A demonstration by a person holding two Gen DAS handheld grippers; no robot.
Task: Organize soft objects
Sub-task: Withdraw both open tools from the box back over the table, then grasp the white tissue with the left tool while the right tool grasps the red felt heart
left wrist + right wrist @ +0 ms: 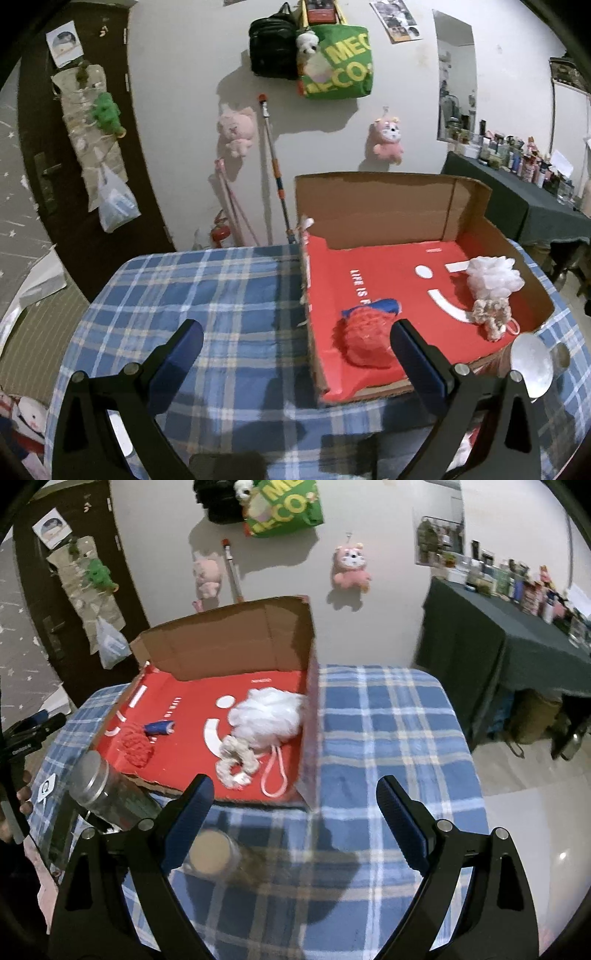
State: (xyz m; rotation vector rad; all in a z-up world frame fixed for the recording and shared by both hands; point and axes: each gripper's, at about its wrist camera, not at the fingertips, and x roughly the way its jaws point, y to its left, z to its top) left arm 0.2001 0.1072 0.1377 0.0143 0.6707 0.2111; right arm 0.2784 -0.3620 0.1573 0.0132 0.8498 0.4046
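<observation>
Both grippers hang over the table with their jaws spread wide and nothing between them. The left gripper sits low above the blue plaid tablecloth, its right finger just in front of the near edge of the cardboard box. The right gripper hovers over bare cloth in front of the box's near right corner. Taking the box as the landmark: its red printed floor holds all the soft things. A red mesh bath pouf lies at the near left of that floor, with a small blue rolled item touching its far side. A white mesh bath pouf rests against the box's right wall, its pink loop cord trailing toward the near edge. A beige scrunchie-like fabric piece lies just in front of the white pouf, touching it. Outside the box, against its near edge, stands a clear jar with a metal lid. A second, blurred jar sits on the cloth nearer still, beside the right gripper's left finger.
</observation>
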